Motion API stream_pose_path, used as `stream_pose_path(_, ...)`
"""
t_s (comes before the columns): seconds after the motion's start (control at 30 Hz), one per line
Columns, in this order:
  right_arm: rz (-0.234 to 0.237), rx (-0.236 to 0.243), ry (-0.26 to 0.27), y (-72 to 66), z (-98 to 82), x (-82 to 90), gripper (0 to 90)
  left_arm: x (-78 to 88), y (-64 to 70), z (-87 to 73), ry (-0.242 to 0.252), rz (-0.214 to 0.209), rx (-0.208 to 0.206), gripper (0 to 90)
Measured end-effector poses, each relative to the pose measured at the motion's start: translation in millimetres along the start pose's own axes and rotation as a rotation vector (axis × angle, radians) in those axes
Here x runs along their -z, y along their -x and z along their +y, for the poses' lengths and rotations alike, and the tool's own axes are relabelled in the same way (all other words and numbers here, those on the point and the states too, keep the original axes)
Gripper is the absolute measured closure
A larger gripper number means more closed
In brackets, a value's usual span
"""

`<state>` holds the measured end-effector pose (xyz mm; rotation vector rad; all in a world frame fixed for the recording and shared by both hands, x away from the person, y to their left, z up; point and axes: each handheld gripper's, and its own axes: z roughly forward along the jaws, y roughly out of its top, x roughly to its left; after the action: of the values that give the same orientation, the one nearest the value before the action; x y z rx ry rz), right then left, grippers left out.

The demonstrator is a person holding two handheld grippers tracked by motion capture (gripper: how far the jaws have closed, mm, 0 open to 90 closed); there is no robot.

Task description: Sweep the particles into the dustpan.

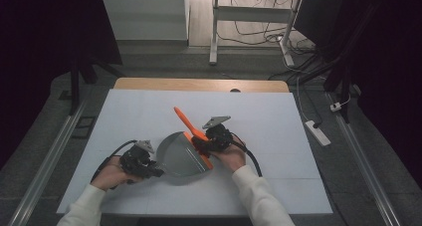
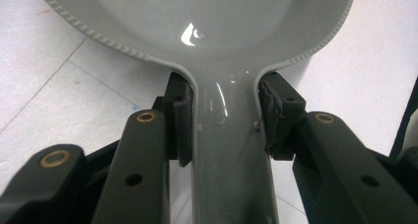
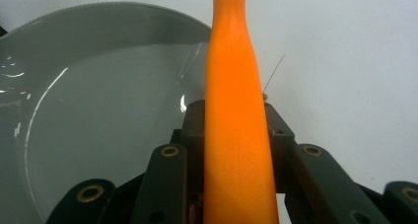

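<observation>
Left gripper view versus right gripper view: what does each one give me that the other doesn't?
The left gripper view alone shows the dustpan's handle clamped between its tool's pads, plus the ribbed rim where the handle joins the pan. The right gripper view alone shows the orange brush handle gripped in its tool, running up out of frame. Both share the glossy grey dustpan basin and the white table underneath.
</observation>
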<state>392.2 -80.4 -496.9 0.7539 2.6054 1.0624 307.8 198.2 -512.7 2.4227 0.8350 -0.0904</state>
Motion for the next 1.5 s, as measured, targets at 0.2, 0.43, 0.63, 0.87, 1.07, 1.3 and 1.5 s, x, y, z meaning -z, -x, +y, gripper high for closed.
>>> stream_pose_path(0.2,0.05,0.0,0.022,-7.4,4.0,0.7,70.2,-0.2,0.0,0.0,-0.001,0.0,0.0,61.9)
stream_pose_path(0.43,0.062,0.027,0.078,-12.8,10.0,8.6,70.3,-0.3,0.1,0.1,-0.002,0.001,-0.001,61.9)
stream_pose_path(0.63,0.005,-0.019,0.106,2.7,8.0,20.2,70.2,-0.5,0.1,0.1,-0.001,0.0,-0.001,61.9)
stream_pose_path(0.87,-0.055,-0.062,0.113,19.5,3.2,27.6,70.2,-1.0,0.3,0.1,-0.001,0.0,0.0,61.9)
stream_pose_path(1.07,-0.08,-0.082,0.107,28.6,1.2,26.5,70.2,-0.6,1.2,0.7,0.003,0.005,0.002,61.9)
stream_pose_path(1.3,-0.097,-0.084,0.052,37.3,7.0,5.2,70.3,-0.7,1.1,0.5,0.003,0.004,0.002,61.8)
stream_pose_path(1.5,-0.097,-0.08,0.007,39.3,11.2,-12.3,70.3,-1.0,0.5,0.0,0.004,0.0,0.004,61.8)
